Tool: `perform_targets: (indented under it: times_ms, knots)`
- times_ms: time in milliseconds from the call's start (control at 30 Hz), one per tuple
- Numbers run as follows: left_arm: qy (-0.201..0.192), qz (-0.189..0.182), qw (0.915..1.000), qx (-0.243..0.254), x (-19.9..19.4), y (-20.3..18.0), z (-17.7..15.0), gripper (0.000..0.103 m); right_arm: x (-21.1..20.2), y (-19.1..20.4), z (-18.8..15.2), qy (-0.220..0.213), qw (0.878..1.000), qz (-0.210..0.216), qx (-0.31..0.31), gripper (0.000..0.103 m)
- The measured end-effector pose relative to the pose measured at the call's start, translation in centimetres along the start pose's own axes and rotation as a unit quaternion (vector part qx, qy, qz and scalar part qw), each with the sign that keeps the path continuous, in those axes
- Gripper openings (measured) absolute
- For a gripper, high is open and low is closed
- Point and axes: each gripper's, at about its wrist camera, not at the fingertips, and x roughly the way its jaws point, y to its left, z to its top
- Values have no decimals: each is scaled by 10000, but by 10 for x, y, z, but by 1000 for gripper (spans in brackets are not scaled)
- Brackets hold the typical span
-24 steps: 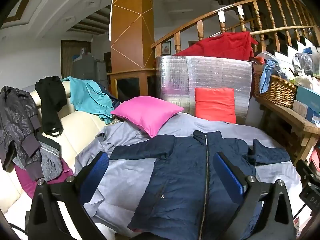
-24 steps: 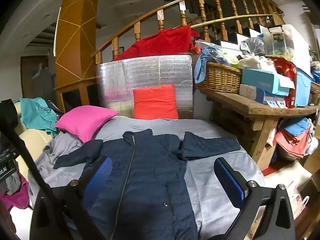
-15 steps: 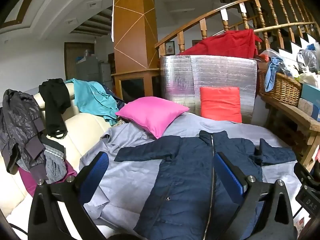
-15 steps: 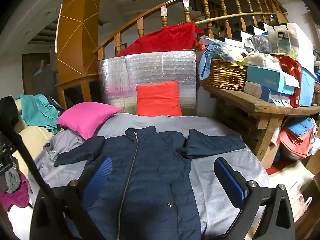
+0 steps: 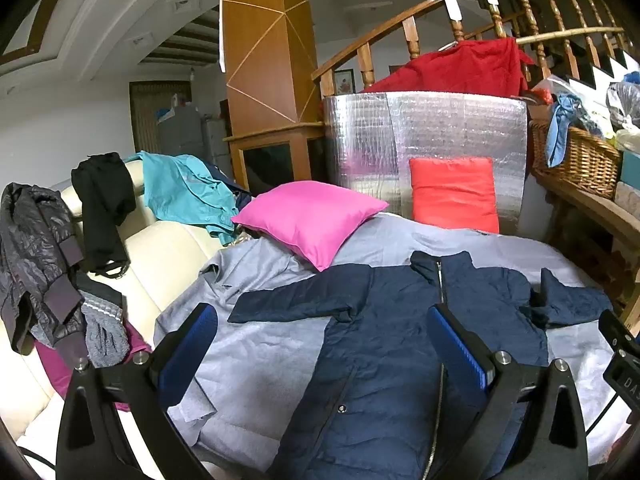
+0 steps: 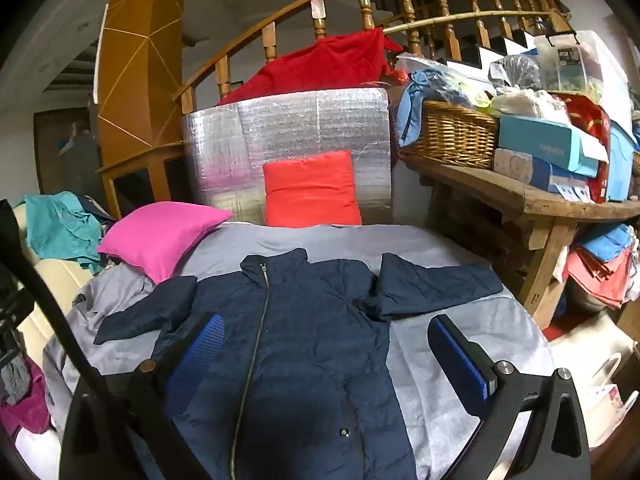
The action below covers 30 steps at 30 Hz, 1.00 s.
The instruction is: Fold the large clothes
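A navy quilted jacket (image 5: 392,344) lies front up and zipped on a grey sheet (image 5: 260,352), both sleeves spread sideways. The right wrist view shows the same jacket (image 6: 312,332) with its right sleeve bent at the elbow. My left gripper (image 5: 322,344) hovers above the jacket's left half, jaws wide open with nothing between the blue pads. My right gripper (image 6: 326,354) hangs over the jacket's chest, open too and holding nothing. Neither gripper touches the cloth.
A pink pillow (image 5: 312,220) and a red pillow (image 5: 454,194) lie at the sheet's far end before a silver foil panel (image 6: 288,144). Clothes drape over a cream sofa (image 5: 160,256) at left. A wooden bench (image 6: 520,200) with a wicker basket (image 6: 456,136) and boxes stands right.
Both grippers have drifted a little to the left and tipped slightly lower, so the jacket sits further right and higher in the views. Jaws stay wide open and empty.
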Motion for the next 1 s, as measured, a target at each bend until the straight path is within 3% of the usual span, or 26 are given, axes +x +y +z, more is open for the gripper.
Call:
perform_targets:
  times_ms: [433,1000]
  knots:
    - [91,-94,9999,24,31,-15,6,103,39,-7,-2,234,9996,-155,33,103]
    - [29,-350,9994,-16,9,-12,-2,103,4,-14,-8,134,9995,-274,62,103]
